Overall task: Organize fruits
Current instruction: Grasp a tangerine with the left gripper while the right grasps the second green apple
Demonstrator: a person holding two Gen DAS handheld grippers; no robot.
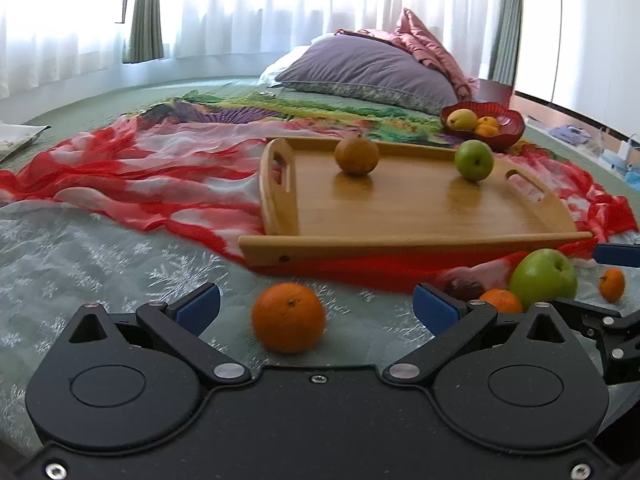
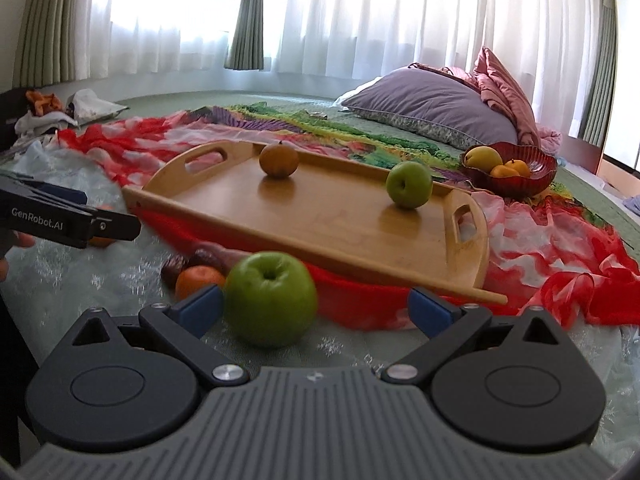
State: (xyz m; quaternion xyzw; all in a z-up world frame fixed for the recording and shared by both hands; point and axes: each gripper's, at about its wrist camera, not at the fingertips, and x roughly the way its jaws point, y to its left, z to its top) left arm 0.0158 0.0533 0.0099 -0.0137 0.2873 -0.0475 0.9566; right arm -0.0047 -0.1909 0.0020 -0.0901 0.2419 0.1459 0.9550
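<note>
A wooden tray (image 1: pixel 420 216) (image 2: pixel 320 216) lies on a red scarf on the bed and holds a brown round fruit (image 1: pixel 356 155) (image 2: pixel 279 159) and a green apple (image 1: pixel 474 160) (image 2: pixel 409 185). My left gripper (image 1: pixel 318 306) is open with an orange (image 1: pixel 288 317) lying on the bedspread between its fingers. My right gripper (image 2: pixel 316 310) is open too, and a large green apple (image 2: pixel 270 298) (image 1: pixel 544 278) sits between its fingers, close to the left pad. A small orange (image 2: pixel 199 280) (image 1: pixel 502 300) and dark fruits (image 2: pixel 192 266) lie just behind. Another small orange (image 1: pixel 612 284) lies at the right.
A red bowl (image 1: pixel 508 126) (image 2: pixel 536 172) with a pear and oranges stands beyond the tray's far right corner. A purple pillow (image 1: pixel 372 70) (image 2: pixel 432 104) and pink bedding lie at the head of the bed. Curtains hang behind. Clutter (image 2: pixel 52 110) lies far left.
</note>
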